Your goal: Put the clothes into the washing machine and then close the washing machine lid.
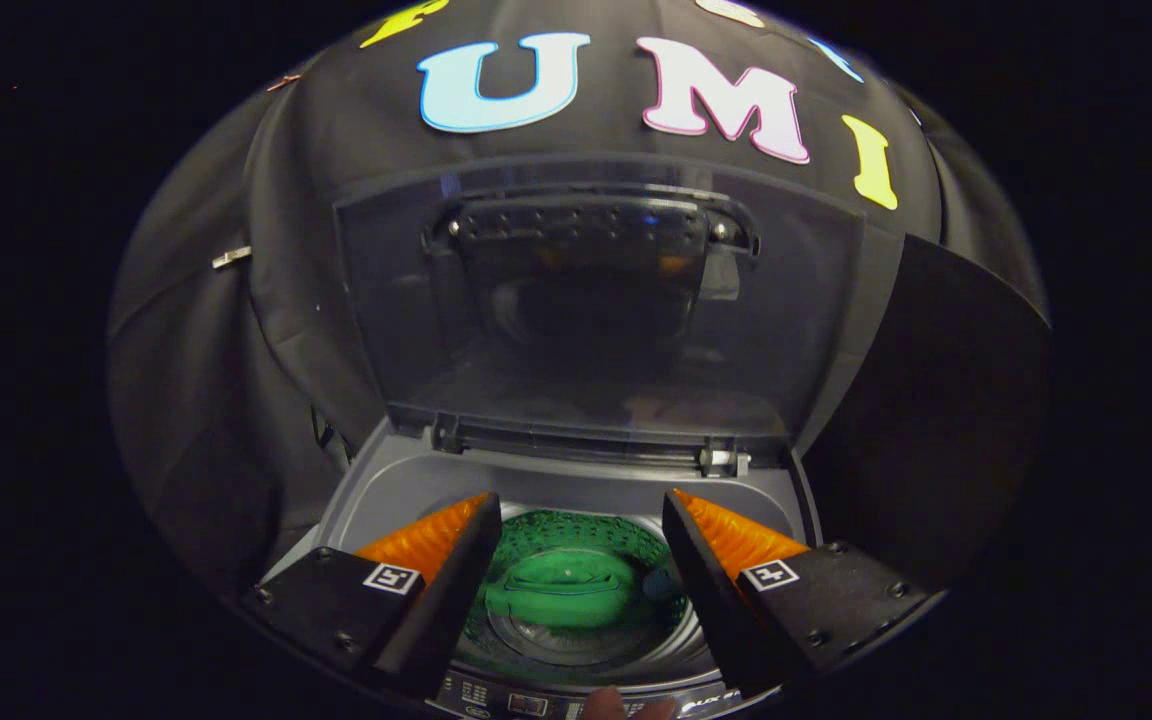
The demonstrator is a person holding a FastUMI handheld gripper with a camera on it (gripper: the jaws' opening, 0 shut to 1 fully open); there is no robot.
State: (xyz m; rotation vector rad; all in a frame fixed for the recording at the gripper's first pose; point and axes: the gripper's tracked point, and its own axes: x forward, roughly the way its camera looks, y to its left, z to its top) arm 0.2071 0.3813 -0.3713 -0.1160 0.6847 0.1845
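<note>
Jaws: gripper (576,510) spread wide, nothing held or touched.
Green garment (561,597): seen between the jaws, down in the washing machine drum (576,650).
Lid (596,300): raised upright at 12 o'clock.

The washing machine lid (596,300) looks like smoky translucent plastic, glossy and reflective. The tub surround (416,480) is smooth matt grey plastic. The green garment (561,590) is soft cloth; the drum wall (626,535) is perforated.

The hand-held gripper (581,545), fingers spread apart and empty, has ribbed pads (426,540).
</note>
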